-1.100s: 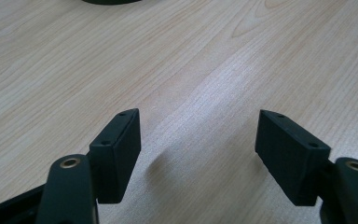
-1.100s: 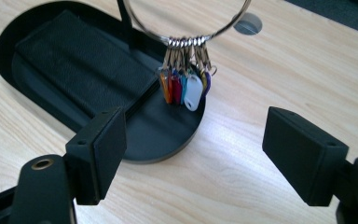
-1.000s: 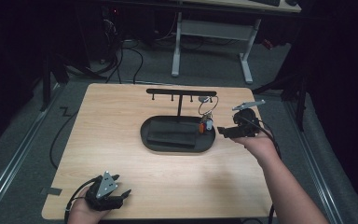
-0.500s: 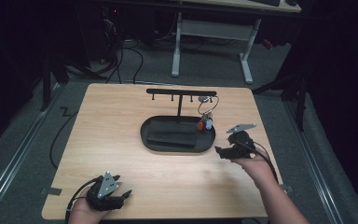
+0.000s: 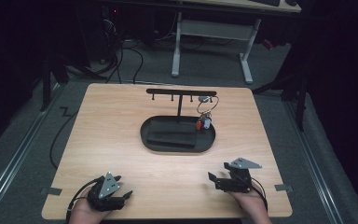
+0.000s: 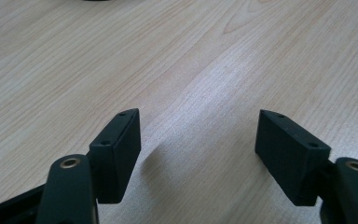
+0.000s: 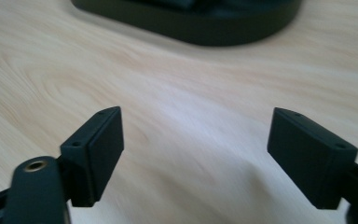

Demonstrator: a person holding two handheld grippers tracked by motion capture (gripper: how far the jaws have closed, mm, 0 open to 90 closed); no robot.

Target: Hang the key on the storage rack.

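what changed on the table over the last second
The right gripper drew back from beside the hanging key ring on the black rack to the table's near edge, jaws open and empty. The key ring stayed hanging; the left gripper and the tray kept their places.

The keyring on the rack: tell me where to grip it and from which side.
Judging from the high view, grip the keyring at its wire loop, below the rack peg. Bring the right hand-held gripper from the near right. The loop hangs free above the tray; the fob looks small.
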